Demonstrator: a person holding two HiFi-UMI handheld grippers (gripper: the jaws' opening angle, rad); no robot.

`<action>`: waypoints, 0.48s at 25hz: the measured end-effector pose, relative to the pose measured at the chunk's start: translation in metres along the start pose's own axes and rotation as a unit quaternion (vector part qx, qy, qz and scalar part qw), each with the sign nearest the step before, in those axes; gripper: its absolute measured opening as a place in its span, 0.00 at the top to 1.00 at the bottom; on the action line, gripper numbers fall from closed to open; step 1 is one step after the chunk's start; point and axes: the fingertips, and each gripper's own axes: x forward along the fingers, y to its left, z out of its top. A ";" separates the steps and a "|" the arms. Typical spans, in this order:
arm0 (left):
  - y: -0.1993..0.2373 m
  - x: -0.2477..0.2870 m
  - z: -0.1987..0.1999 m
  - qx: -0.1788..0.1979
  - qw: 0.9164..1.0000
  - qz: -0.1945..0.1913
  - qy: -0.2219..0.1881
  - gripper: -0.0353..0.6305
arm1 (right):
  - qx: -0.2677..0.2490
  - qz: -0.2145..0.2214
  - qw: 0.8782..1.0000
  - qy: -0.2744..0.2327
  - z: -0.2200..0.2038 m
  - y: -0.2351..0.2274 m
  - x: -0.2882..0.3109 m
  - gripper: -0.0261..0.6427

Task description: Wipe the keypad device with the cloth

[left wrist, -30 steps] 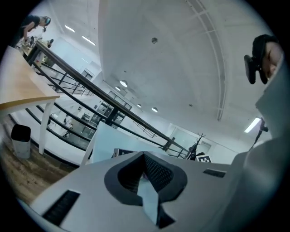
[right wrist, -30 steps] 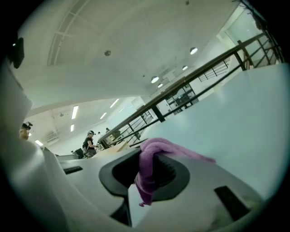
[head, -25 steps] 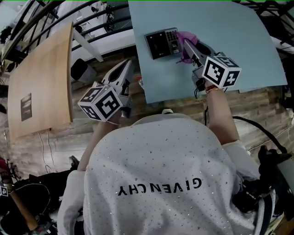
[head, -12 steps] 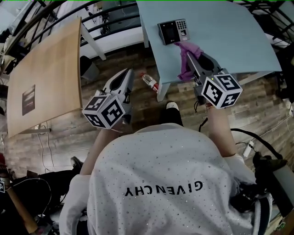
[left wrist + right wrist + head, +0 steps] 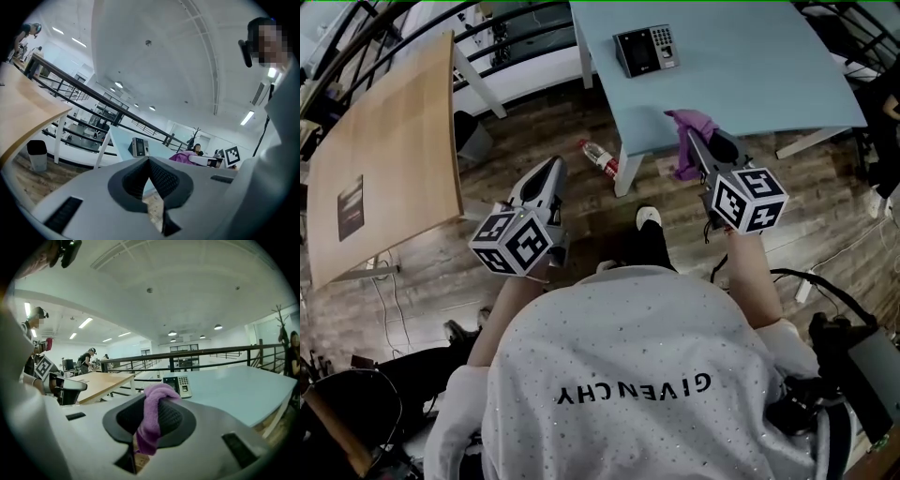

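- The right gripper [image 5: 700,147] pinched the purple cloth [image 5: 685,127] at centre-right, apparently to wipe the keypad device [image 5: 645,50] at top centre.
- The left gripper [image 5: 551,174], centre-left, was closed on nothing and seemed unneeded.

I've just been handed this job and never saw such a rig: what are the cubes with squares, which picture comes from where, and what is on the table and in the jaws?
There is no robot arm: a person holds a two-jaw gripper in each hand, and the marker cubes are part of those. The head view looks down from the person's head; each gripper view looks along its own jaws. On the pale blue table lies a dark keypad device with a small screen. The right gripper is shut on a purple cloth that hangs down. The left gripper is shut and empty.
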 end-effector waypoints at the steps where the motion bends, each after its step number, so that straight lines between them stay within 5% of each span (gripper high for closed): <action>1: -0.001 0.001 0.000 0.001 1.000 -0.001 0.001 0.95 | -0.002 -0.008 1.000 -0.003 0.004 -0.007 -0.002 0.87; 12: -0.003 0.011 -0.001 -0.003 1.000 -0.015 0.005 0.95 | 0.008 -0.026 1.000 -0.001 0.004 -0.015 -0.007 0.87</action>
